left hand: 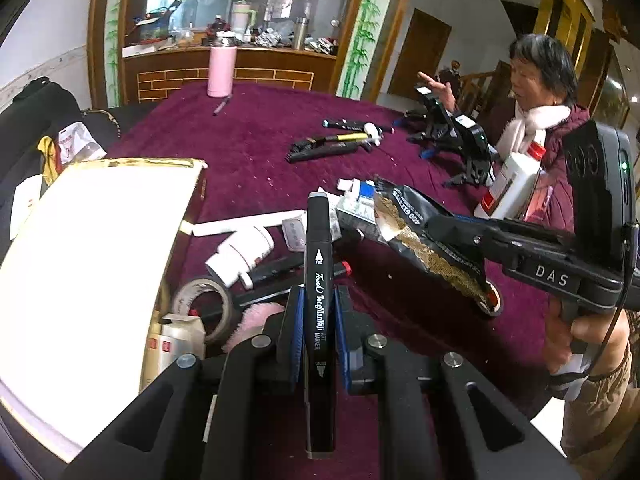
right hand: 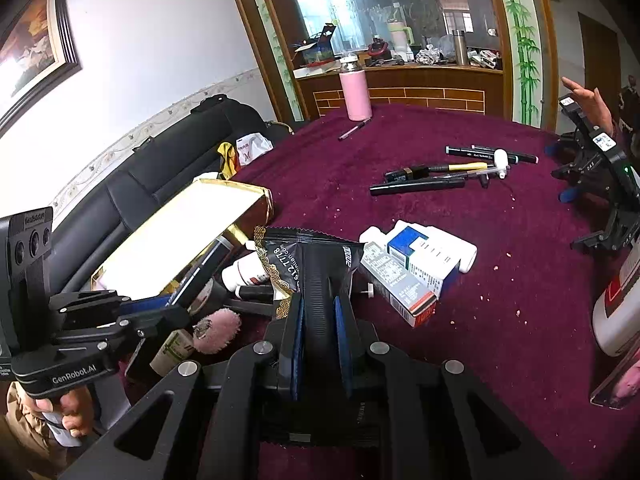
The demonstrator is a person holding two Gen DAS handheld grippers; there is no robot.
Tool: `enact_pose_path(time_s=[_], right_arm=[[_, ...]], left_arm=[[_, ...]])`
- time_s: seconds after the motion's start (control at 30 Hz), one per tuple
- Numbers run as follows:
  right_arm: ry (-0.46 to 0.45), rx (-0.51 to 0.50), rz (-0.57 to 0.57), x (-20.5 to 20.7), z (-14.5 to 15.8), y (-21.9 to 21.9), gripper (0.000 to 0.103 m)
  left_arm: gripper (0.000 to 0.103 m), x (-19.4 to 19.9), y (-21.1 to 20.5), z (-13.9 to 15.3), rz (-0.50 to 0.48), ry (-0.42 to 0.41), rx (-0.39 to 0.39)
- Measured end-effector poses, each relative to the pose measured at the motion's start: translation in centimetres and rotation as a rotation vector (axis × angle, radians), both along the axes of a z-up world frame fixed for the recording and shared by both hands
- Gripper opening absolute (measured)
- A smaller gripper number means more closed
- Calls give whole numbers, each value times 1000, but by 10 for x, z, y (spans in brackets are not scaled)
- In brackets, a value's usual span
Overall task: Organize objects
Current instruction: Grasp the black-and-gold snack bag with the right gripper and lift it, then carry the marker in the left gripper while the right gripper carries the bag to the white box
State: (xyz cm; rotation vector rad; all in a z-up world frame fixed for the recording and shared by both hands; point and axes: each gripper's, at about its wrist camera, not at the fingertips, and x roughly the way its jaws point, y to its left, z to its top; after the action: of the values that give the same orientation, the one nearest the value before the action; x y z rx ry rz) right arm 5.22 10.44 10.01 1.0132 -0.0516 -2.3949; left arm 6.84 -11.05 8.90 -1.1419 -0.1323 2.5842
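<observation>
Left gripper [left hand: 318,312] at bottom center of the left wrist view, clamped on a black art marker [left hand: 318,280] that stands upright between the blue pads. Right gripper [right hand: 320,320] at bottom center of the right wrist view, closed on a black snack packet [right hand: 316,264] with gold trim, lifted off the maroon tablecloth [right hand: 500,280]. Just beyond: clutter pile with a white pill bottle [left hand: 240,256], tape roll [left hand: 208,308], blue-white medicine box [right hand: 424,256]. White gold-edged box [left hand: 80,272] at left. Mid-table: loose pens and markers [right hand: 440,176]. Far edge: pink flask [right hand: 356,92]. Another person [left hand: 540,92] upper right.
</observation>
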Motion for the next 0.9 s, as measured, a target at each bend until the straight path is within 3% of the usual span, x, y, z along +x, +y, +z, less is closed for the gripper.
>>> enact_pose_path(time_s=[0.43, 0.9], right_arm=[[22, -12, 90, 2, 11, -38, 16], [18, -18, 251, 3, 19, -115, 17]], left_arm=[[14, 10, -40, 10, 113, 38, 13], [15, 25, -116, 4, 326, 29, -12]])
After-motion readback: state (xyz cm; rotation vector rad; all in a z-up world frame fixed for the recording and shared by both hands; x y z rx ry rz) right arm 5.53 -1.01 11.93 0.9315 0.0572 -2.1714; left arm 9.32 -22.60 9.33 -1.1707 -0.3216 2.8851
